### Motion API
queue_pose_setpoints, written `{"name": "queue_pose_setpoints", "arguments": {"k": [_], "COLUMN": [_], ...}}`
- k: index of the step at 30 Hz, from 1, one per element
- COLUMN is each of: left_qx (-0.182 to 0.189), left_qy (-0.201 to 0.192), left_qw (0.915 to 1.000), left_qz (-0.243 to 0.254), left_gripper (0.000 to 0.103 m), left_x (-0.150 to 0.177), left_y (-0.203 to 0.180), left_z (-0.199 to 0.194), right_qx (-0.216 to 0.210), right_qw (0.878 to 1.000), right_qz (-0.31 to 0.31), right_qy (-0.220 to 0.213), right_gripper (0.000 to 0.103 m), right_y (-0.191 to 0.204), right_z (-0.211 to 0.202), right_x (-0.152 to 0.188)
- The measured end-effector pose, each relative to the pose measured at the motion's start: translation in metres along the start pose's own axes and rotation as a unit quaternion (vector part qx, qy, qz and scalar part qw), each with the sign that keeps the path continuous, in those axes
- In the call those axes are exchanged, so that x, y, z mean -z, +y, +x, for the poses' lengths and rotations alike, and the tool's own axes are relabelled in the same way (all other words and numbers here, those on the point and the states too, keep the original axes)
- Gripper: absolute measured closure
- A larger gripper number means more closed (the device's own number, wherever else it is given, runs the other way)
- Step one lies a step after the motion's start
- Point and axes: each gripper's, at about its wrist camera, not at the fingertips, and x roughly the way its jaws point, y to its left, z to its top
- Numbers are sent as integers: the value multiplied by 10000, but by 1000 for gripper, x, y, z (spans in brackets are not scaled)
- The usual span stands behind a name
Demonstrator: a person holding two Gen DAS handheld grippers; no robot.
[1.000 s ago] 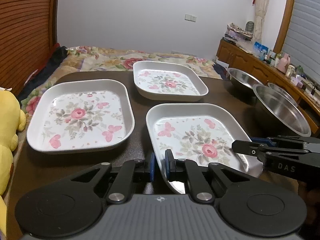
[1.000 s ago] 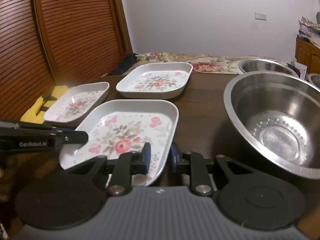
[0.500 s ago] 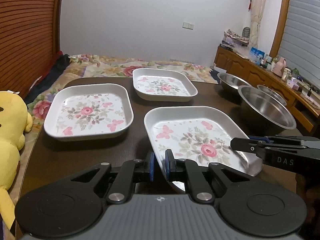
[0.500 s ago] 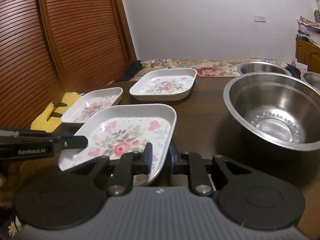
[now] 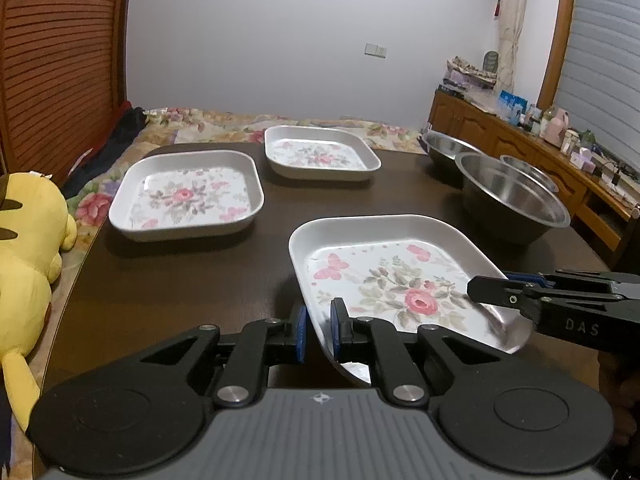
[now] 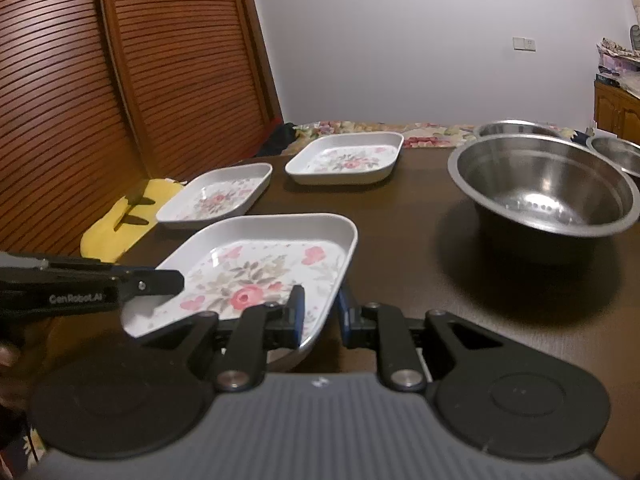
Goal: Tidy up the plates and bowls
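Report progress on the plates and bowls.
Nothing is stacked yet. In hand: both grippers, left and right, are shut on the near plate, apparently lifted. Left: two plates sit apart on the table, and three bowls stand unnested.

"DAS" marks right tool; "GenRobot.AI", left tool.

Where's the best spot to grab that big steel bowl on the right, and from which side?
Pinch the big steel bowl by its thin rolled rim, one finger inside, one outside, coming from the near side. It stands upright and open, and its round wall is too wide to span.
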Motion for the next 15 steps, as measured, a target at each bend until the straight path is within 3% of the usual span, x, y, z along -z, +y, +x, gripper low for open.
{"name": "queue_pose_setpoints", "arguments": {"k": [15], "left_qx": [-38], "left_qy": [168], "left_qw": [9998], "left_qz": [49], "left_gripper": [90], "left_x": [16], "left_y": [-8], "left_z": [2], "right_qx": [13], "right_qw": [9999], "right_qz": [90], "right_qy": [105], "right_gripper": [83], "right_y": [-2], "right_z": [-4], "right_x": [20]}}
